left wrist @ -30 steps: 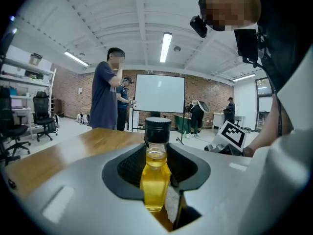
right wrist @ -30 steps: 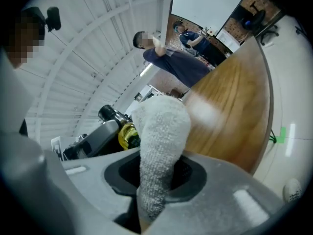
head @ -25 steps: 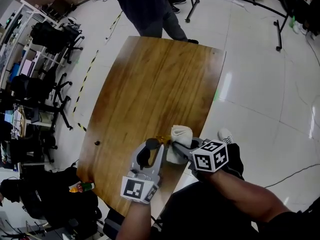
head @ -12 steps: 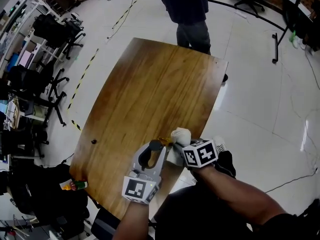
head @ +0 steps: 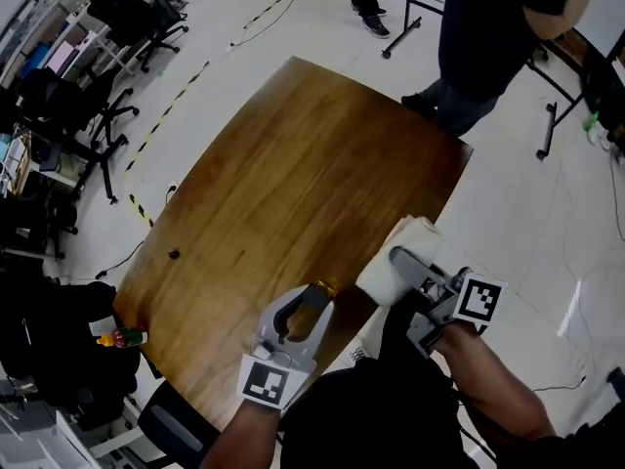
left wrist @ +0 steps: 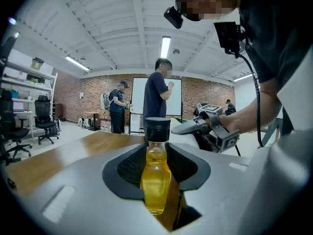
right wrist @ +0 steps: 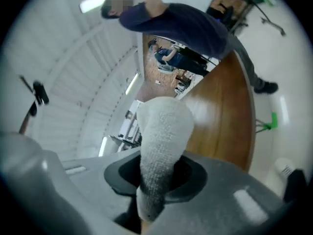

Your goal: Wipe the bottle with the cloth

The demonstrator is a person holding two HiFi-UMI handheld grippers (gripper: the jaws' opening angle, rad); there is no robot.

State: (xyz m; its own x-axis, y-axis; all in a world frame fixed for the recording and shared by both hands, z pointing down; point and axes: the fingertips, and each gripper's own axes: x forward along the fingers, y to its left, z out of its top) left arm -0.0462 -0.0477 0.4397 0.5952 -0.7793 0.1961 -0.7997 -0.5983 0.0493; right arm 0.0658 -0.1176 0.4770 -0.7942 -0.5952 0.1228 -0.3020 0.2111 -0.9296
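Observation:
A small bottle (left wrist: 155,177) of yellow liquid with a black cap stands upright between the jaws of my left gripper (left wrist: 156,180), which is shut on its body. In the head view only the bottle's top (head: 323,288) shows past the left gripper (head: 305,306), low over the near edge of the wooden table (head: 293,174). My right gripper (right wrist: 156,185) is shut on a folded white cloth (right wrist: 161,146). In the head view the cloth (head: 398,260) and the right gripper (head: 410,272) hang off the table's near right edge, apart from the bottle.
A person (head: 493,37) in dark clothes stands at the table's far right corner. Office chairs and shelves (head: 59,135) line the left side. A small orange bottle (head: 119,338) lies on dark bags at the lower left. A small dark thing (head: 173,255) sits near the table's left edge.
My right gripper has pulled the cloth away from the bottle, to the right past the table's edge. The left gripper still holds the bottle. The person at the far end has moved right.

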